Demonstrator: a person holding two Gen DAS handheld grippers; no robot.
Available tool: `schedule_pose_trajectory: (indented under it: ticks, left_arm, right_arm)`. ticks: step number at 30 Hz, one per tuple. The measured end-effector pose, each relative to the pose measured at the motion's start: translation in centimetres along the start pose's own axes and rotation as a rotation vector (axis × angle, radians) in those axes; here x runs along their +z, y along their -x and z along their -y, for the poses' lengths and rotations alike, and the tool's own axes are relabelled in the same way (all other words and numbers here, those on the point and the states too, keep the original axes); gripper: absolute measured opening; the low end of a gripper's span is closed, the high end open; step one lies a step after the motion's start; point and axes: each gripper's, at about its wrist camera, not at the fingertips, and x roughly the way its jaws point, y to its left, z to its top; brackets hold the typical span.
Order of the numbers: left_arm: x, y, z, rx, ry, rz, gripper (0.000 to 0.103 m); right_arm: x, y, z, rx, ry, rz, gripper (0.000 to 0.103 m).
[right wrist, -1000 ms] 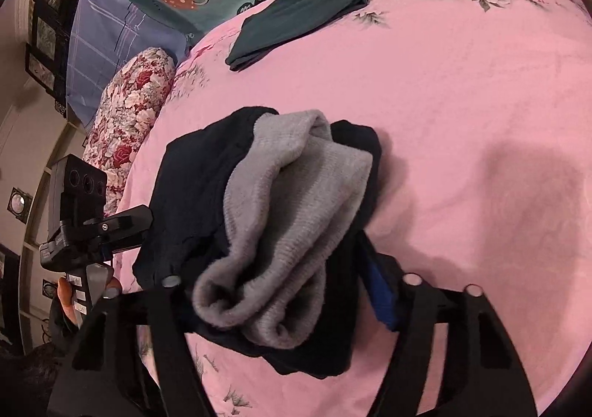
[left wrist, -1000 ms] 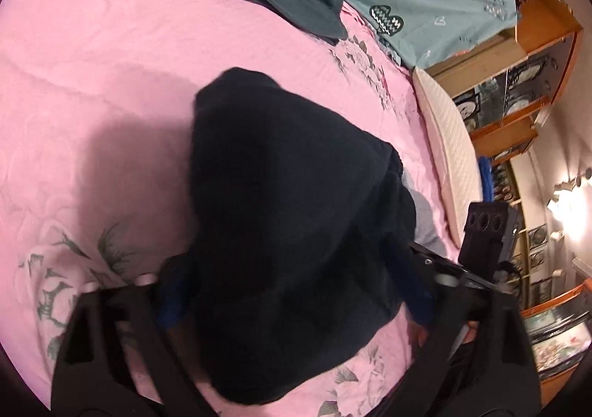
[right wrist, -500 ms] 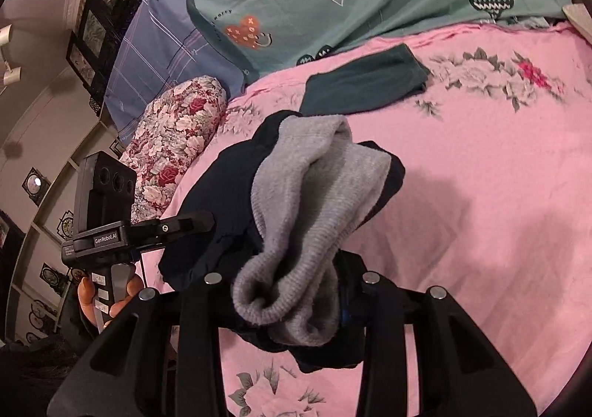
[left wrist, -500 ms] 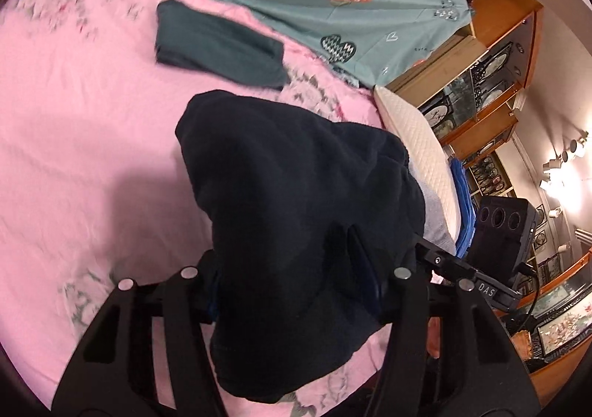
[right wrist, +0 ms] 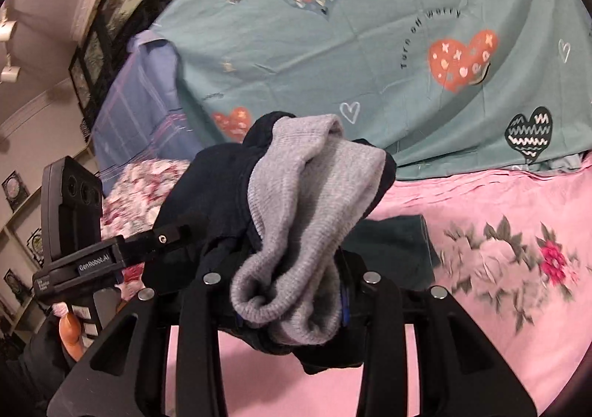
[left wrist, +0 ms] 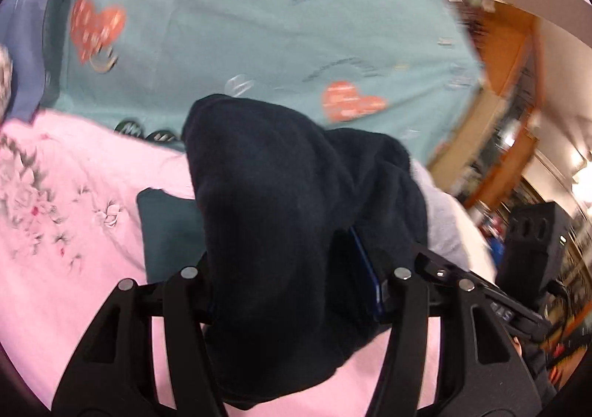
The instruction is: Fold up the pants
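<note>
Pants [right wrist: 296, 202] now higher above bedspread [right wrist: 499, 324]

Your left tongs [left wrist: 292, 291] and right tongs [right wrist: 288, 291] both have the folded pants [left wrist: 296, 217] between their fingers, the bundle raised above the bed [left wrist: 74, 232]. In your right view the pants [right wrist: 303, 209] fill the near centre, with your other tool [right wrist: 74, 224] at their left. A folded garment [right wrist: 392, 246] lies on the bed behind the pants, flat on the cover. Further back, a patterned sheet [right wrist: 370, 47] runs across the far side, and pillows [right wrist: 140, 113] sit at far left.
</note>
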Motion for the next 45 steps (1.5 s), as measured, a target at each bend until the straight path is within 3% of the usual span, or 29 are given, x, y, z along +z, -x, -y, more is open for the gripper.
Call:
schedule_pose_trajectory:
  ticks: [2,4,5,7,10,11,13,15,16,18,19,20,22,23,24,26,29,33,36,37,41,45]
  left_arm:
    - [-0.4,-5.8,-4.2,0.103,0.073,-0.053,0.062]
    - [-1.8,-10.4,-9.9,0.229,0.200,-0.149,0.060]
    - [-2.1,-11.0,-11.4,0.243,0.245,-0.168,0.060]
    - [-2.5,-10.0,-13.0,0.212,0.264,-0.145,0.064]
    - [-2.0,-6.7,-11.4,0.206,0.198,-0.061,0.066]
    - [-1.8,-5.8,-10.4,0.188,0.167,-0.033,0.074]
    - [-1.8,-5.2,-7.7,0.161,0.091,-0.004,0.083]
    - [-2.0,-7.4,-5.8,0.203,0.006,-0.054,0.083]
    - [-2.4,-9.5,-6.1,0.256,0.009,-0.097,0.081]
    - [-3.0,-13.0,-8.8,0.332,0.109,-0.195,0.077]
    - [-3.4,-13.7,-10.2,0.308,0.180,-0.218,0.077]
    - [-3.2,-13.1,-10.2,0.303,0.185,-0.199,0.077]
    - [-2.5,-10.7,-8.3,0.273,0.128,-0.159,0.075]
    - [-2.1,-8.6,-6.8,0.255,0.084,-0.123,0.077]
    - [-1.9,-6.7,-5.7,0.251,0.049,-0.083,0.079]
    - [-2.3,-1.0,-2.6,0.235,-0.030,0.017,0.093]
    - [-4.3,7.6,2.1,0.220,-0.124,0.100,0.101]
    - [-7.3,18.8,6.9,0.203,-0.250,0.182,0.101]
    - [-10.3,26.2,9.5,0.196,-0.258,0.213,0.101]
    - [-11.2,27.8,9.9,0.195,-0.252,0.220,0.101]
    - [-16.8,31.7,10.6,0.247,-0.235,0.255,0.101]
    - [-21.3,30.1,9.1,0.326,-0.235,0.164,0.101]
  right_arm:
    - [-0.8,-5.3,3.7,-0.108,-0.021,-0.032,0.065]
    - [-3.0,-11.1,8.0,-0.301,-0.068,-0.173,0.060]
    - [-3.6,-11.9,9.0,-0.350,-0.075,-0.185,0.055]
    - [-4.3,-10.5,10.5,-0.341,-0.111,-0.097,0.055]
    - [-3.4,-7.6,9.8,-0.313,-0.109,0.025,0.055]
    - [-3.2,-7.1,9.2,-0.275,-0.097,0.039,0.055]
    - [-2.5,-7.9,7.0,-0.179,-0.042,-0.005,0.055]
    - [-2.6,-10.7,6.3,-0.216,-0.033,-0.101,0.055]
    - [-3.0,-12.9,6.7,-0.281,-0.045,-0.163,0.055]
    - [-4.1,-16.1,8.2,-0.381,-0.057,-0.238,0.055]
    - [-4.0,-16.0,8.2,-0.393,-0.048,-0.210,0.055]
    - [-3.7,-15.6,8.1,-0.376,-0.060,-0.196,0.055]
    - [-2.7,-12.4,7.8,-0.256,-0.141,-0.132,0.055]
    - [-1.9,-10.4,7.4,-0.235,-0.133,-0.098,0.057]
    - [-1.5,-8.5,6.4,-0.238,-0.112,-0.071,0.059]
    - [-1.1,-3.8,4.4,-0.220,-0.098,-0.003,0.066]
    - [-1.3,4.2,-0.1,-0.190,-0.051,0.064,0.067]
    - [-4.7,15.4,-8.2,-0.179,0.075,0.079,0.067]
    - [-7.9,23.2,-13.8,-0.203,0.160,0.103,0.075]
    - [-9.0,25.1,-15.4,-0.222,0.184,0.120,0.099]
    - [-14.8,29.5,-18.0,-0.351,0.223,0.191,0.102]
    - [-19.8,29.2,-17.0,-0.385,0.172,0.160,0.102]
